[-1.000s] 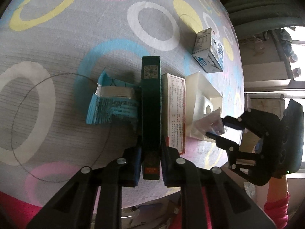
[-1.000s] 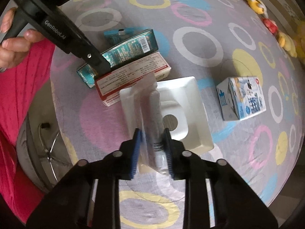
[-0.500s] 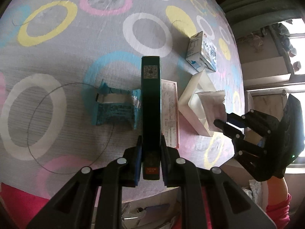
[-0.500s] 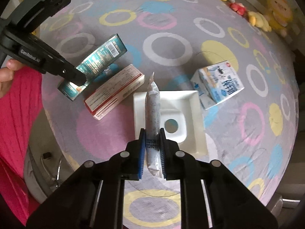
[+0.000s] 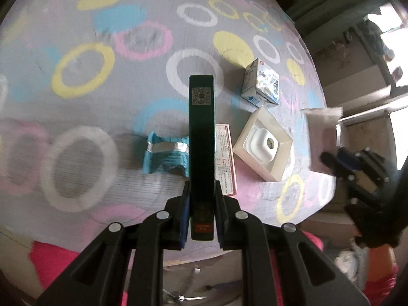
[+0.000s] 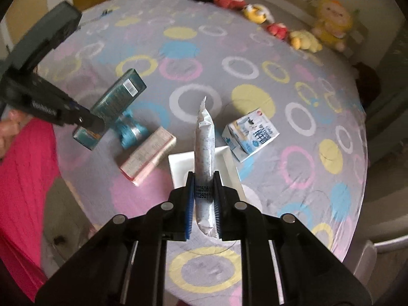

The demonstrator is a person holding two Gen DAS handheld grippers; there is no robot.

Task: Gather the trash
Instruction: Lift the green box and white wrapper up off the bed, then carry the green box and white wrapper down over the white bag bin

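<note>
While the table's (image 6: 293, 199) near edge lies under both tools, the left gripper (image 5: 201, 204) clamps a dark green box (image 5: 201, 137) above a blue wrapper (image 5: 165, 153) and a red-and-white box (image 5: 225, 163). Right of these sits a white tray (image 5: 280, 170) holding a moulded insert, beside a milk carton (image 6: 251, 134). The right gripper (image 6: 203, 199) pinches a white pouch (image 6: 204, 148) above the tray.

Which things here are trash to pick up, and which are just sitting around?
Trash for the job:
- dark green carton, held in the left gripper
- white speckled plastic pouch, held in the right gripper
- crumpled blue foil wrapper
- pink-and-white flat box
- white moulded plastic tray
- blue-and-white milk carton

Just lying about:
- row of plush toys
- ring-patterned grey tablecloth
</note>
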